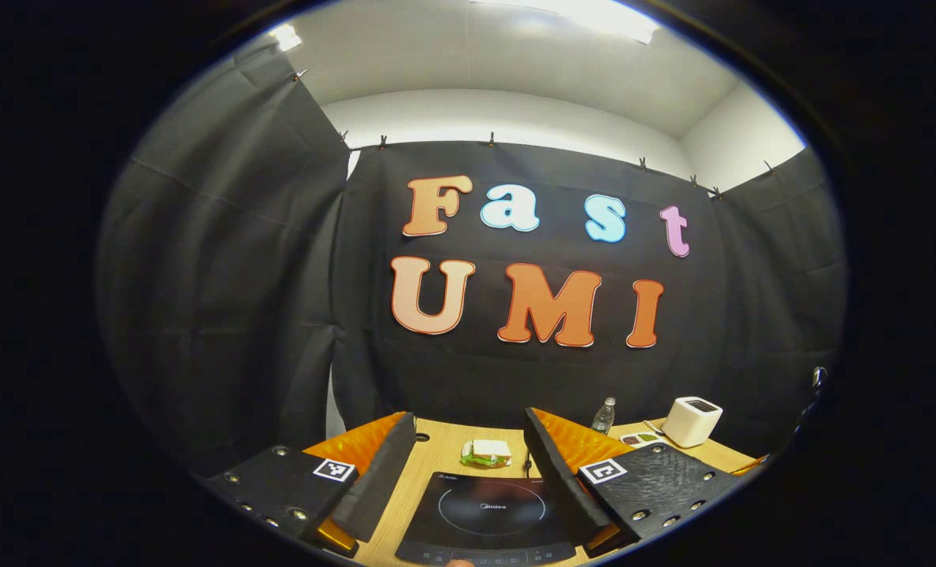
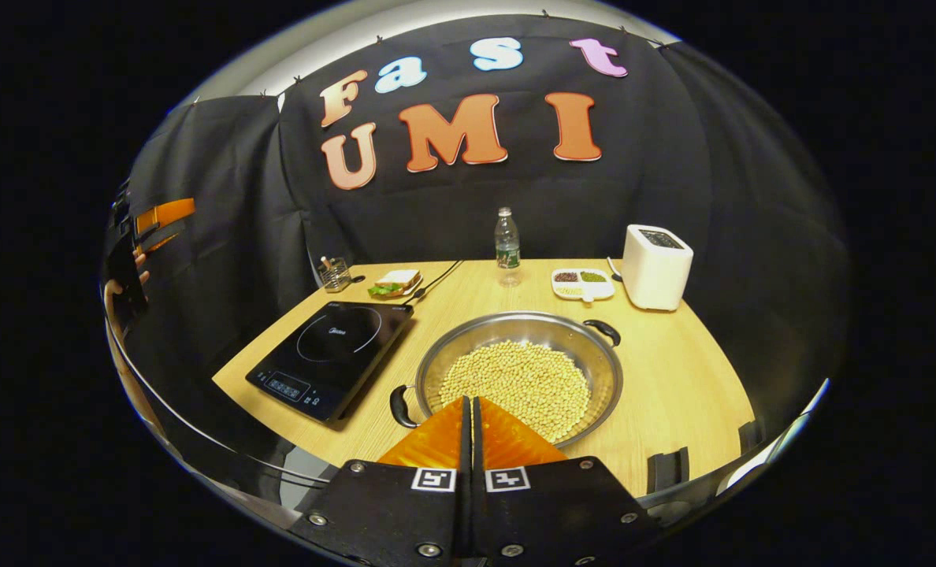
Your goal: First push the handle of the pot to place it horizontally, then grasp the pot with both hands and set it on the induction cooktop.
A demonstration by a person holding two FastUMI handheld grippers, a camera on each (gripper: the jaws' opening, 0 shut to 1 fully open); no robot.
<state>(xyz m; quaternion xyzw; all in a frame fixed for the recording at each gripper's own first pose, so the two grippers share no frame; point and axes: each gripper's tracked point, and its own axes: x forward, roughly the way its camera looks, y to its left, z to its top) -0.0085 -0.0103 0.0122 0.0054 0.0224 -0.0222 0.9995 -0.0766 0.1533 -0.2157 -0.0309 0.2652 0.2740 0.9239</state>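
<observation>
— Looking along the right gripper (image 2: 469, 403), what do you make of it?
— Its two fingers are pressed together with nothing between them, held above the near rim of the pot (image 2: 594, 346). The pot sits on the wooden table (image 2: 696, 370), wide and shallow, metal, filled with pale round beans (image 2: 515, 382).
— And the handles?
— One handle (image 2: 603, 331) points to the far right, the other handle (image 2: 399, 405) to the near left, so they lie on a diagonal in the right gripper view. The induction cooktop (image 2: 330, 354) lies just to the left of the pot, apart from it.
— What about the left gripper (image 1: 469, 425)?
— Its fingers stand wide apart, holding nothing. Between them the left gripper view shows the cooktop lying below on the table.
— Anything else on the table?
— A sandwich (image 2: 393, 282) beyond the cooktop, a small rack (image 2: 334, 274) at the far left corner, a water bottle (image 2: 506, 240) at the back, a divided dish (image 2: 583, 283) and a white appliance (image 2: 657, 266) to the right of it.
</observation>
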